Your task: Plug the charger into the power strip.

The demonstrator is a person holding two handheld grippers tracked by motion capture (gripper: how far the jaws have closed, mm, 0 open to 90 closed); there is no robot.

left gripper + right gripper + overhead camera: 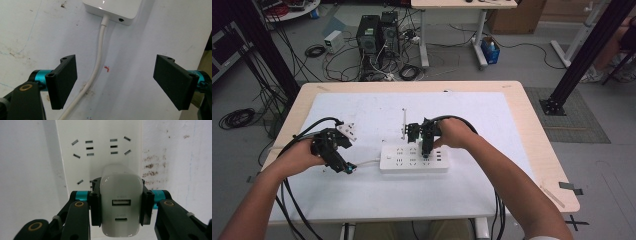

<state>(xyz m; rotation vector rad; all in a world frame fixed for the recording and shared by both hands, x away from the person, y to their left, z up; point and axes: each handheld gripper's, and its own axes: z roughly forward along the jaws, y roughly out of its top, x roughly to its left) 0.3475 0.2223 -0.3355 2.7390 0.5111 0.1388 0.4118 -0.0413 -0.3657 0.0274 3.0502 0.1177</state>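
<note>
The right gripper [121, 203] clamps a white charger [121, 202] between its two black jaws, one pad against each side. The charger's end face carries two ports, a rectangular one above an oval one, each with a faint grey marking beside it that is too small to read. It sits right over the white power strip [413, 158], whose slotted sockets lie just beyond it in the right gripper view; whether its prongs are in a socket cannot be told. No brand shows on either.

The left gripper [343, 166] hovers at the strip's left end with its jaws wide and nothing between the pads. In its own view the strip's white cord [98, 60] runs down the mat between the jaws (a small red mark lies just beside it), and the strip's end face has a small round hole.

The strip lies at the middle of a white mat [362, 195] on a pale wooden table [532, 125]. Bare mat lies on every side of the strip, and the table's edges are well apart from both hands.
</note>
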